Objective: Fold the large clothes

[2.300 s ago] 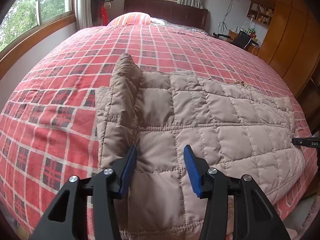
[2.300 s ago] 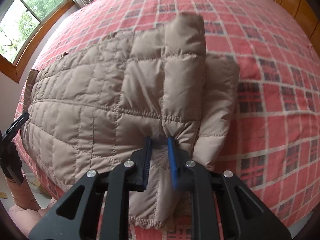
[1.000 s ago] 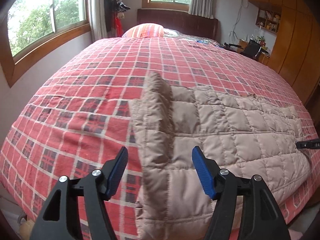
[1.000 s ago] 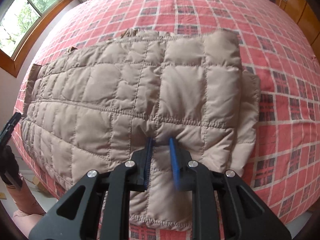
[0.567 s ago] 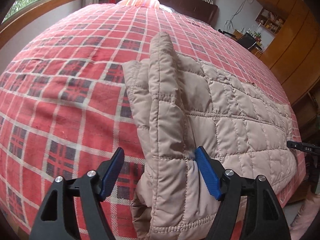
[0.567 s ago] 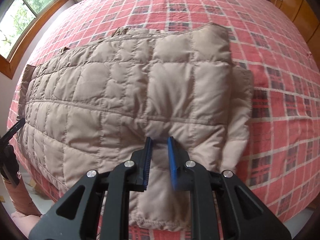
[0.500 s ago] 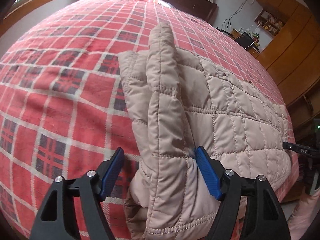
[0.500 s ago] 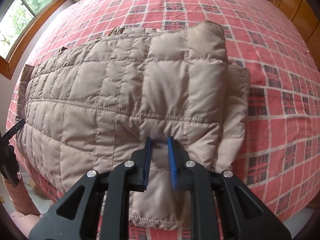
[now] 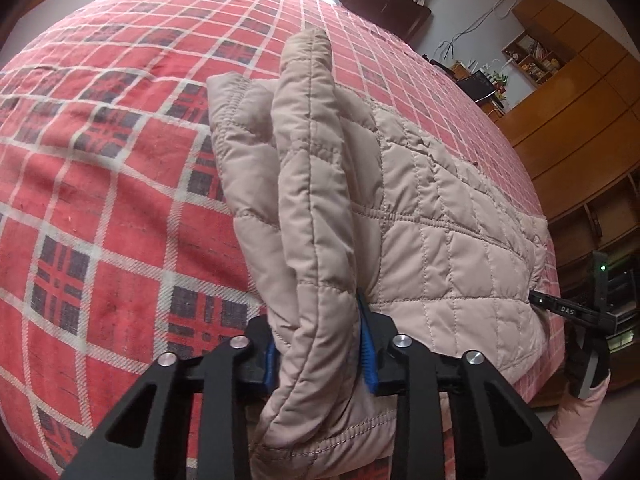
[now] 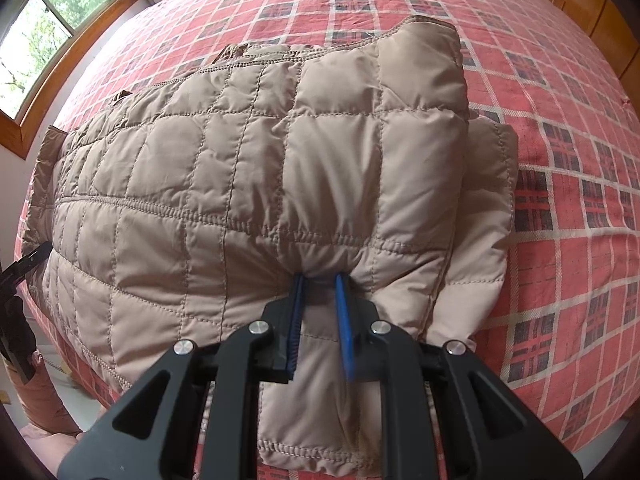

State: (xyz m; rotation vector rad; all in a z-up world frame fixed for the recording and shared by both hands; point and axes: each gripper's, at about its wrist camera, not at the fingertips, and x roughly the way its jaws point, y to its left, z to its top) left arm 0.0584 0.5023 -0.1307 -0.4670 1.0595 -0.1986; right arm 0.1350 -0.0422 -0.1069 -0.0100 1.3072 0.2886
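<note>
Left gripper [image 9: 320, 350] had just closed on the quilted jacket [image 9: 440, 216], joining the right gripper [image 10: 320, 308].

Half a second before, the left fingers stood wide apart around the jacket's doubled edge; here they were clamped on that thick ridge, which rose straight ahead of them off the plaid bedspread [image 9: 100, 200]. With both ends pinched, the next fold looked ready to lift. The right wrist view alone showed its fingers nipping a small pucker near the hem, the jacket spread beyond and left of them; the left view alone showed the wooden cabinets [image 9: 572, 120].
</note>
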